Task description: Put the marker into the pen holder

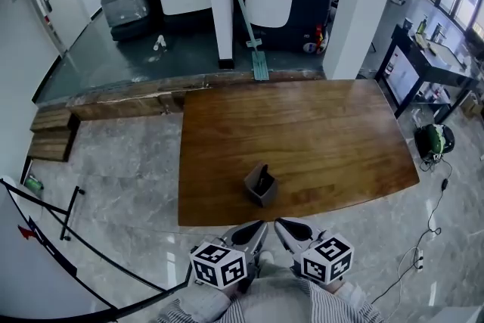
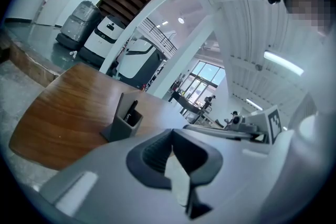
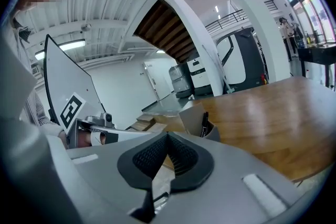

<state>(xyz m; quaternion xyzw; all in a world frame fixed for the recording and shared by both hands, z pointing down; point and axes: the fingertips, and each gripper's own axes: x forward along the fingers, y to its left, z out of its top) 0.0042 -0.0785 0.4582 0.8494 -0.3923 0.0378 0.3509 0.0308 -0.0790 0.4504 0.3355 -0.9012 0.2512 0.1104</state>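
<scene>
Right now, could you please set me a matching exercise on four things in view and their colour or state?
1. marker
2. pen holder
3. table
4. left hand-held gripper

A. brown wood
B. shut, empty
C. grey, on the table
D. black, upright in the pen holder

Pairs: 1-D, 2-C, 3-A, 4-B

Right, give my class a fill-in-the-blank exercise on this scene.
The black marker sits ____ the grey pen holder.
The pen holder stands on a ____ table.
The left gripper and right gripper both have their jaws ____, holding nothing.
Missing words: inside; wooden; shut.
</scene>
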